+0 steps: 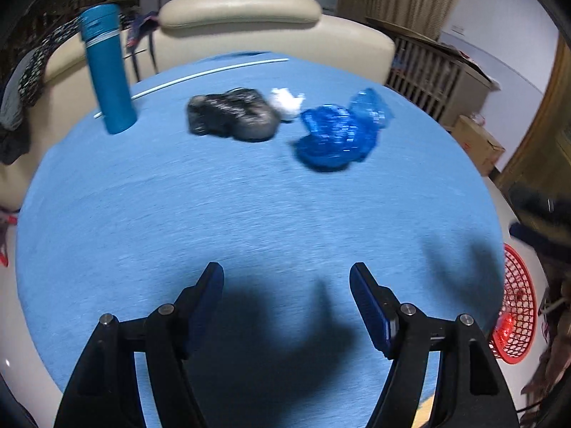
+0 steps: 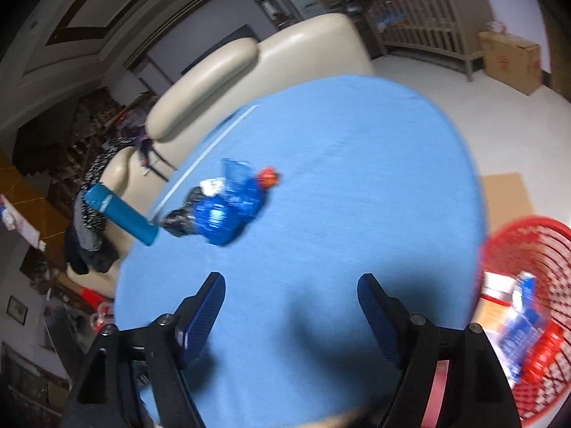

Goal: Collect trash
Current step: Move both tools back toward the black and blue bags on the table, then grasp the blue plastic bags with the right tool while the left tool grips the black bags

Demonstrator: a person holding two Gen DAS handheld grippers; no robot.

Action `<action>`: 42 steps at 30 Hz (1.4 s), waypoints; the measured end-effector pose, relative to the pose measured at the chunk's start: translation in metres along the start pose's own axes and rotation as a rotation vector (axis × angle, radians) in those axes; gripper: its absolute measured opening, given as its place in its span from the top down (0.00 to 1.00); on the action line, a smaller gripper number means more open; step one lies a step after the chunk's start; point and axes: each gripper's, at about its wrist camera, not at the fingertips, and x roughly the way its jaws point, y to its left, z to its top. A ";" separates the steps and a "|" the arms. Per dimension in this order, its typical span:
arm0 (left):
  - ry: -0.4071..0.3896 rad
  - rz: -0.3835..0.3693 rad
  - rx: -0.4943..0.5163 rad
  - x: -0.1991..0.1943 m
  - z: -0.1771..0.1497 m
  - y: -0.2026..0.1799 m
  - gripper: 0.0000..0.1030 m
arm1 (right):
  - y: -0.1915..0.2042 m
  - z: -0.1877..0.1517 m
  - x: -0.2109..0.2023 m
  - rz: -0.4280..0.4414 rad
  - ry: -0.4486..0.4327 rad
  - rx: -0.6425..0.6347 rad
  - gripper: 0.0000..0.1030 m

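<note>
The trash sits in a cluster toward the table's far side: a blue bag, a dark bag just left of it, and a white wad behind and between them. A flask stands near the far left edge. A wide bare stretch of blue cloth separates them from the left gripper, jaws spread and empty. The right gripper is likewise spread, near the right edge, where a red basket sits below.
</note>
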 end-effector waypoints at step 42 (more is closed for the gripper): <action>0.009 -0.040 -0.265 0.069 0.122 0.074 0.26 | 0.081 0.016 0.139 -0.025 0.119 -0.203 0.43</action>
